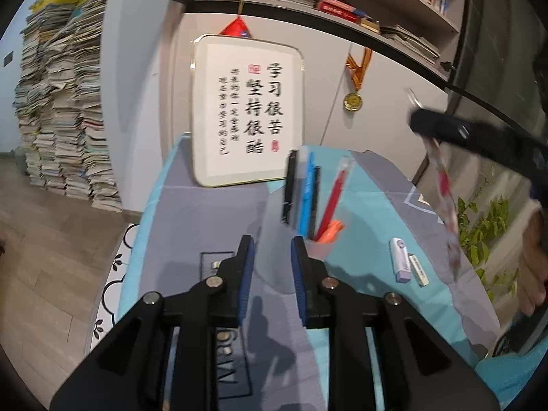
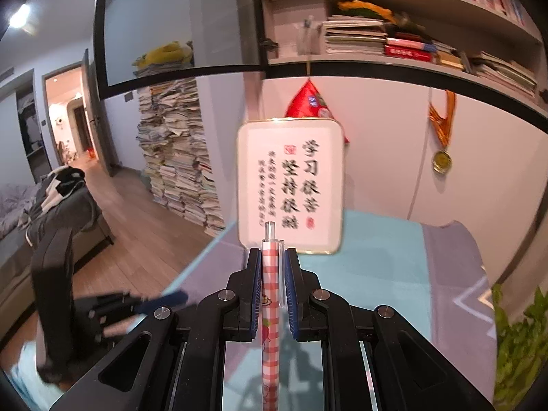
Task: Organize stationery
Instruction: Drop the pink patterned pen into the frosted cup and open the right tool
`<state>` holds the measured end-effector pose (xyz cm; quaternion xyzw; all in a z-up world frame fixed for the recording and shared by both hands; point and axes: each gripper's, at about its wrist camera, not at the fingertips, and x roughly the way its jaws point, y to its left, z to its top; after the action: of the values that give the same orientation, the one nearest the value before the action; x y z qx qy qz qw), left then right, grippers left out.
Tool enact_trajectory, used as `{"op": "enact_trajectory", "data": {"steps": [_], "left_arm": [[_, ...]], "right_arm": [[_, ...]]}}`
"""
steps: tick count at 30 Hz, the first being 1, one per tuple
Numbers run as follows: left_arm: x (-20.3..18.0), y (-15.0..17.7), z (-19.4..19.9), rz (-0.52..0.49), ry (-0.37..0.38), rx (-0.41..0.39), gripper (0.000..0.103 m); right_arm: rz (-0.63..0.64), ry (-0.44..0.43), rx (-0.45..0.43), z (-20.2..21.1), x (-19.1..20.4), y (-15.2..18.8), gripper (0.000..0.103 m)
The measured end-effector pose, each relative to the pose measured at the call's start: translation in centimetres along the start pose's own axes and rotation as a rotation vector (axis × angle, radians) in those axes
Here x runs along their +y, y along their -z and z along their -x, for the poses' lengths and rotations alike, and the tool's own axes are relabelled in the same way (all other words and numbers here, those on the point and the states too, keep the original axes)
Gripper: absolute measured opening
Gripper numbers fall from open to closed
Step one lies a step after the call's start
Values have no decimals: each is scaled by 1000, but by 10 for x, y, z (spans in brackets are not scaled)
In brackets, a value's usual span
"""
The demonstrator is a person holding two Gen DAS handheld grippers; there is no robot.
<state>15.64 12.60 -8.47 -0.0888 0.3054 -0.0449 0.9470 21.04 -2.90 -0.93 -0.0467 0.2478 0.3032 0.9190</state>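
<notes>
In the left wrist view a frosted pen cup (image 1: 323,251) stands on the cloth-covered table and holds black, blue, red and orange pens (image 1: 310,198). My left gripper (image 1: 272,245) is open at the cup's near left side. The cup's wall lies in the gap between its blue pads without being pressed. My right gripper (image 2: 273,253) is shut on a red-and-white checked pen (image 2: 270,294), which stands upright between the pads. From the left wrist view that right gripper (image 1: 423,121) hangs blurred above and to the right of the cup, with the checked pen (image 1: 445,205) dangling below it.
A lilac-and-white correction tape (image 1: 400,263) and a white eraser (image 1: 418,270) lie to the right of the cup. A framed calligraphy plaque (image 1: 246,109) leans on the wall behind. A green plant (image 1: 486,233) stands at the table's right edge. Shelves of books run overhead.
</notes>
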Motion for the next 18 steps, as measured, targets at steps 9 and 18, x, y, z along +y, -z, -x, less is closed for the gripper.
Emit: {"op": "enact_trajectory", "data": {"steps": [9, 18], "left_arm": [[26, 8, 5, 18, -15, -3, 20], [34, 10, -2, 12, 1, 12, 20]], "right_arm": [[-21, 32, -57, -51, 18, -16, 14], [-52, 78, -56, -88, 15, -11, 14]]}}
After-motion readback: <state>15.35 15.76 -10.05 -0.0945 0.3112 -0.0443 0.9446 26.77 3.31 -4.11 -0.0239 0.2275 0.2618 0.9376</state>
